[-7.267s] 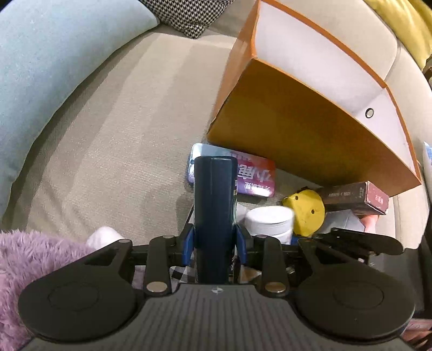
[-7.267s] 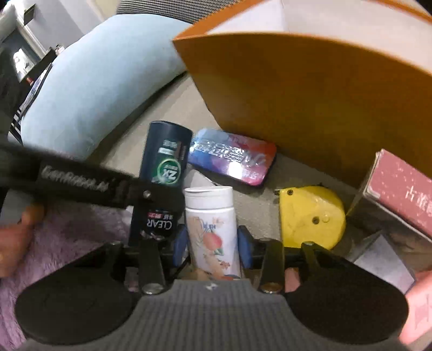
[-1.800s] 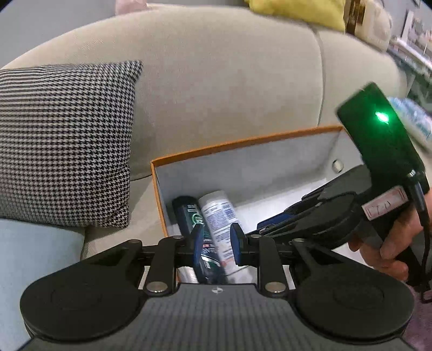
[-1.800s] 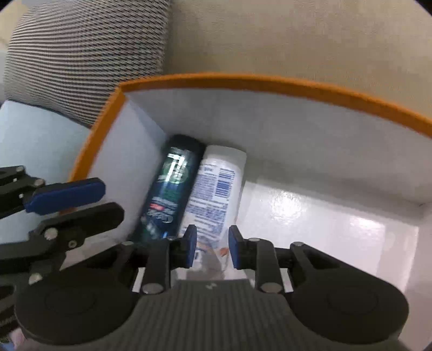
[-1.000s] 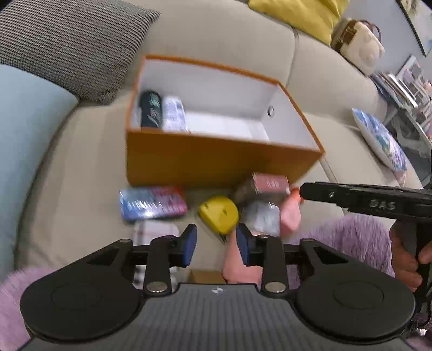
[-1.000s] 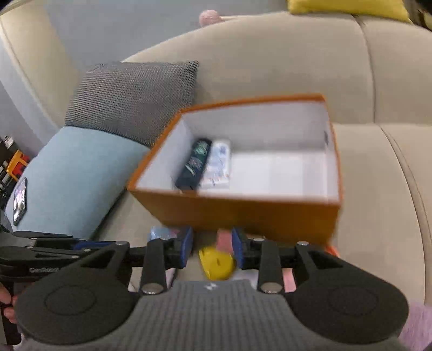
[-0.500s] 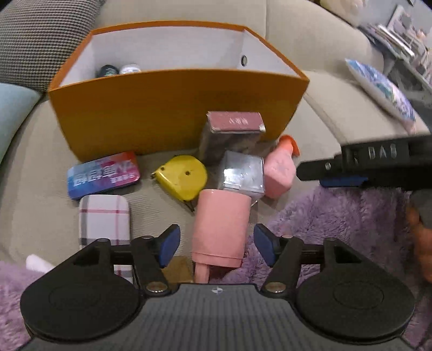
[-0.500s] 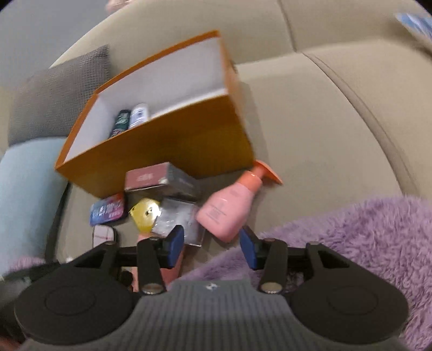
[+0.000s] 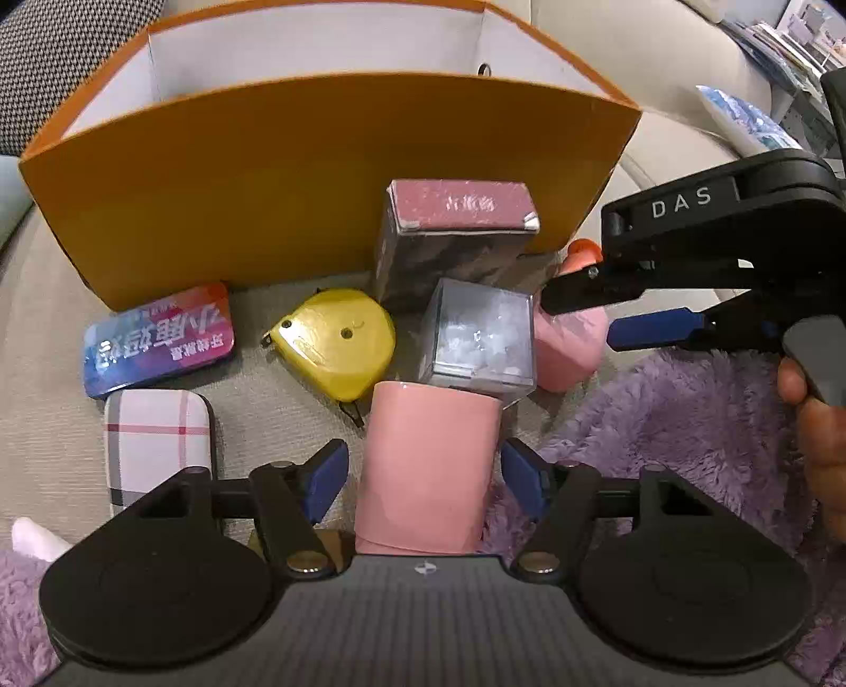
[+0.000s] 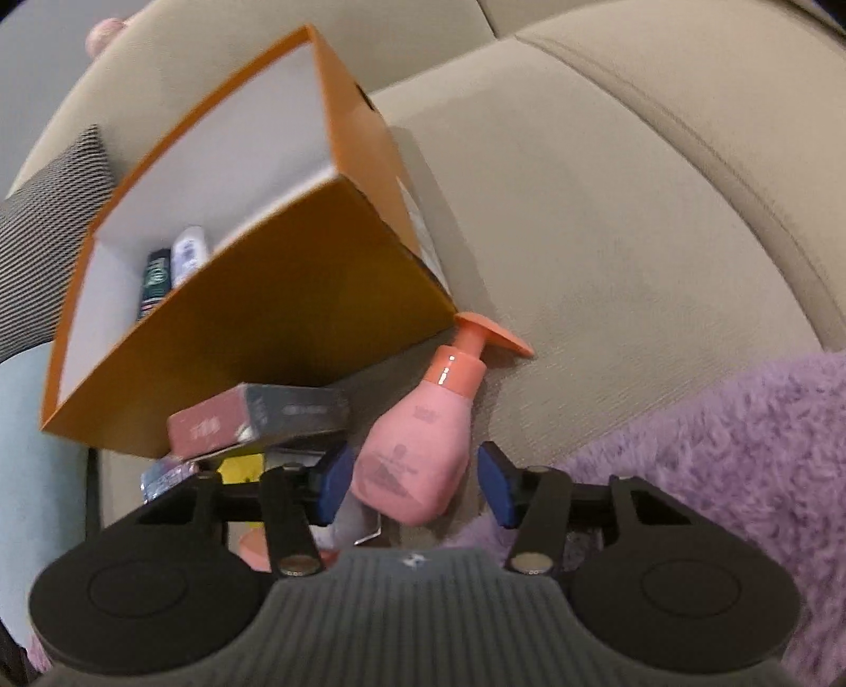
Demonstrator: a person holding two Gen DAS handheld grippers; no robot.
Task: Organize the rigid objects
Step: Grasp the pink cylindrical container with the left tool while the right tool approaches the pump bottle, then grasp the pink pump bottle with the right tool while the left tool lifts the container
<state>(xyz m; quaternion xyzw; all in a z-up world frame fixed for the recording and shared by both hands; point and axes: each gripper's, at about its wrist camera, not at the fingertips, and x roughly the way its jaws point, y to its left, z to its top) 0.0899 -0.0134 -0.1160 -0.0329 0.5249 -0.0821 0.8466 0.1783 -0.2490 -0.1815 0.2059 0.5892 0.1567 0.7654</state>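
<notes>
An orange box (image 9: 328, 174) stands on the sofa; a dark bottle (image 10: 156, 280) and a white bottle (image 10: 187, 253) lie inside it. In front lie a pink cylinder (image 9: 428, 465), a clear cube box (image 9: 484, 338), a maroon carton (image 9: 454, 238), a yellow tape measure (image 9: 338, 343), a blue-red tin (image 9: 158, 338) and a plaid case (image 9: 158, 444). My left gripper (image 9: 425, 478) is open, its fingers on either side of the pink cylinder. My right gripper (image 10: 415, 483) is open around a pink pump bottle (image 10: 417, 449), which also shows in the left wrist view (image 9: 568, 343).
A purple fluffy blanket (image 9: 687, 433) lies at the front right and shows in the right wrist view (image 10: 714, 438) too. A houndstooth cushion (image 9: 58, 47) and a light blue cushion (image 10: 37, 433) sit at the left. The beige sofa seat (image 10: 608, 222) stretches to the right.
Both grippers left the two bottles in the orange box, pulled back and came down in front of it. The left now brackets the pink cylinder, the right the pink pump bottle.
</notes>
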